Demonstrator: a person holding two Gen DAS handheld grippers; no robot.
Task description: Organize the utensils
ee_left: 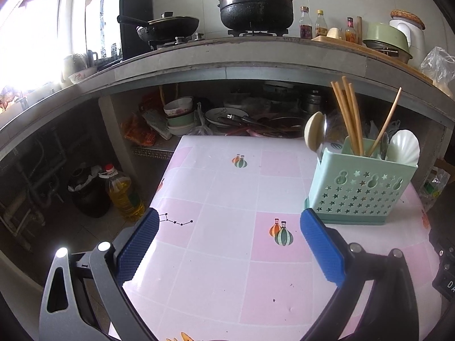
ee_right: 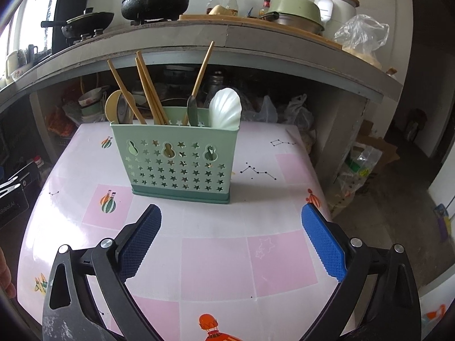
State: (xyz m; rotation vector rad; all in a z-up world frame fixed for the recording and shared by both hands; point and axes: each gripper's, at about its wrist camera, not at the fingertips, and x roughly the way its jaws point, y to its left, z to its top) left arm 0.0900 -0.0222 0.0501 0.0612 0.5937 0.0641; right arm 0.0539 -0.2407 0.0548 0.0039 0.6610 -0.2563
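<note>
A pale green utensil holder [ee_right: 176, 159] with star cut-outs stands upright on the pink-checked table [ee_right: 216, 258]. It holds wooden chopsticks [ee_right: 148, 91], a beige spoon [ee_right: 113, 108], a dark-tipped utensil [ee_right: 193, 110] and a white shell-shaped spoon [ee_right: 226, 108]. My right gripper [ee_right: 230, 213] is open, a little in front of the holder, nothing between its blue pads. In the left wrist view the holder [ee_left: 361, 182] stands at the right, with chopsticks [ee_left: 348, 113] and the white spoon [ee_left: 403, 147] in it. My left gripper [ee_left: 229, 218] is open over bare tablecloth, its right finger [ee_left: 318, 241] near the holder's base.
Behind the table runs a concrete counter [ee_left: 227, 56] with a black pot [ee_left: 256, 2], a pan [ee_left: 170, 25] and bottles. Bowls and plates [ee_left: 182, 113] crowd the shelf beneath it. An oil bottle [ee_left: 122, 190] stands on the floor at left. Plastic bags [ee_right: 358, 170] lie right of the table.
</note>
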